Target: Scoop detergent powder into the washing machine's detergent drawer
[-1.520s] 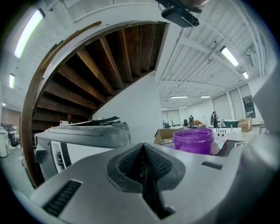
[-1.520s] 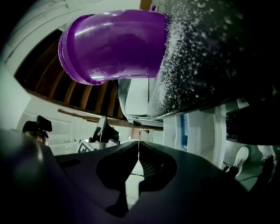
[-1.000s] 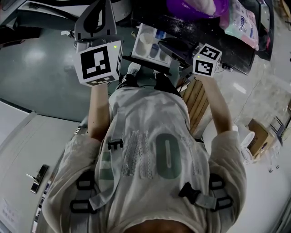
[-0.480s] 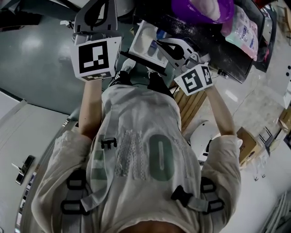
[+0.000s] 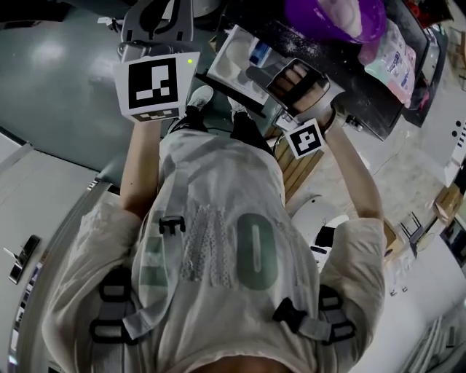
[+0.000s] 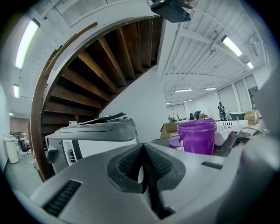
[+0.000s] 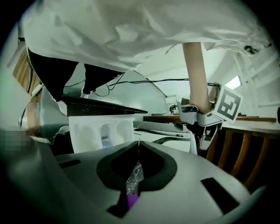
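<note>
The white detergent drawer [image 7: 103, 130] stands pulled out, just ahead of the right gripper [image 7: 138, 151], whose 2 jaws are pinching a thin purple scoop handle [image 7: 130, 200]. The left gripper [image 6: 143, 154] has its jaws pressed together on nothing, and a purple tub [image 6: 199, 136] stands beyond it.

The tub [image 5: 331, 16] stands on the counter [image 5: 373, 89], right of the drawer [image 5: 237, 62].
</note>
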